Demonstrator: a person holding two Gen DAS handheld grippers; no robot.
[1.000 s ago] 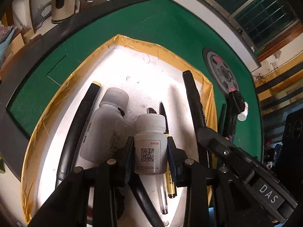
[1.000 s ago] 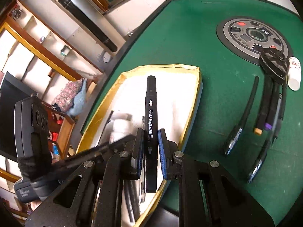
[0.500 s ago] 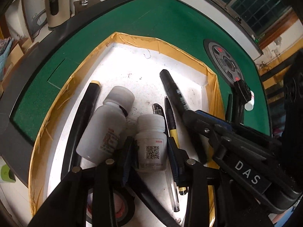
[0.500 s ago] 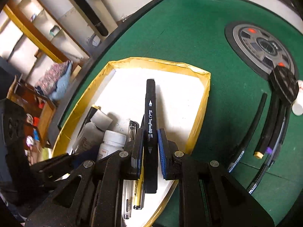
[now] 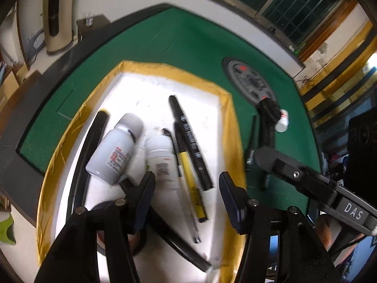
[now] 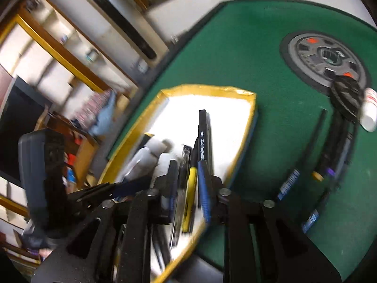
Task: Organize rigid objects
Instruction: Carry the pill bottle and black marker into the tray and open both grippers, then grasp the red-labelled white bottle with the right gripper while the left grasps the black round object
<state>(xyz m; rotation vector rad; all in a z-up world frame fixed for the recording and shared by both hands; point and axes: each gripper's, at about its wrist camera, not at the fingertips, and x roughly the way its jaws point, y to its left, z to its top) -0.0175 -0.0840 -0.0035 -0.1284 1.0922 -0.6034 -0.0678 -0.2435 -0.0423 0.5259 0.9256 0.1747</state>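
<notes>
Over the tray [image 5: 233, 127], both the left gripper [image 5: 187, 188] and right gripper [image 6: 188, 179] gape empty; lift straight clear of the probably just-released marker [image 5: 188, 139].

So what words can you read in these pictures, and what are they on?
"DAS": white letters on the right gripper body, seen from the left wrist view.
White bottle: red and dark label print, too blurred to read.
Second white bottle: label too blurred.
Black marker: white arrow sign, lettering below unreadable.
</notes>
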